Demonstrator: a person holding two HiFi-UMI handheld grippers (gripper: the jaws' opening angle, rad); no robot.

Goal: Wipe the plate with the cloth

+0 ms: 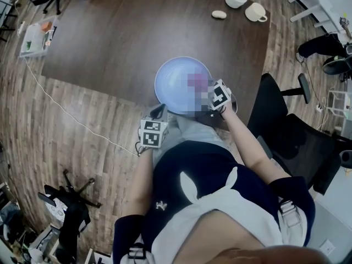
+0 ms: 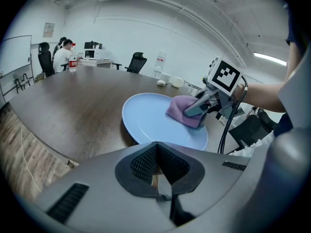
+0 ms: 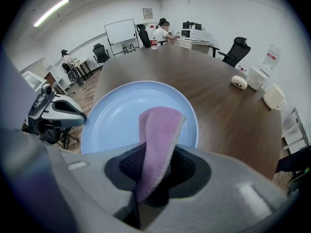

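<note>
Plate (image 1: 169, 87), pale blue, lay on the dark counter (image 1: 110, 37); right gripper (image 2: 192, 111) jaws clenched the purple cloth (image 3: 158, 130) upon it, left gripper (image 2: 156, 166) jaws were pressed together, empty, nearby.

Ahead and right of the right jaws, 2 white cups, 1 handled (image 3: 274, 97) and 1 plain (image 3: 256, 76), and a pale oval object (image 3: 238, 82) sit on the dark table (image 3: 204, 81). Far beyond stand a bottle (image 3: 154, 42), a whiteboard (image 3: 121, 31) and a black chair (image 3: 236, 50).
</note>
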